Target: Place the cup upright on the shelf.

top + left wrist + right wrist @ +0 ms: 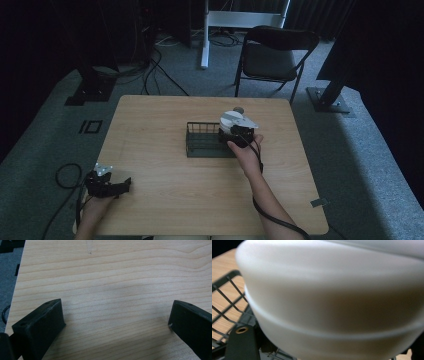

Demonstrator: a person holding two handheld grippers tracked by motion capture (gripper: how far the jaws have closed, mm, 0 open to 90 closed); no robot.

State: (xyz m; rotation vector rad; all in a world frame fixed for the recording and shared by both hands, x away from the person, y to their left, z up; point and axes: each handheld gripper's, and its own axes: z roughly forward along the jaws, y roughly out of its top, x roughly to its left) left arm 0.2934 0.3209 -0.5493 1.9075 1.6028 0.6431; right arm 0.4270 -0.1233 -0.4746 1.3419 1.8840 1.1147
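A black wire basket (pixel 200 125) stands mid-table, and its mesh (pixel 227 302) is close in the right gripper view. A white bowl (pixel 230 118) is at the basket's right end; the same bowl (pixel 332 297) looms blurred right in front of the camera. My right gripper (pixel 233 129) is at the bowl, one finger (pixel 242 342) standing far out to the left beside the bowl's lower part, jaws wide apart. Whether they touch the bowl I cannot tell. My left gripper (pixel 122 185) rests at the table's front left edge, open (pixel 116 315) over bare wood.
The wooden table (pixel 165 200) has bare room left of and in front of the basket. Behind the table stand a black folding chair (pixel 275 55) and a white stand leg (pixel 204 45). Cables (pixel 65 175) lie on the grey carpet at the left.
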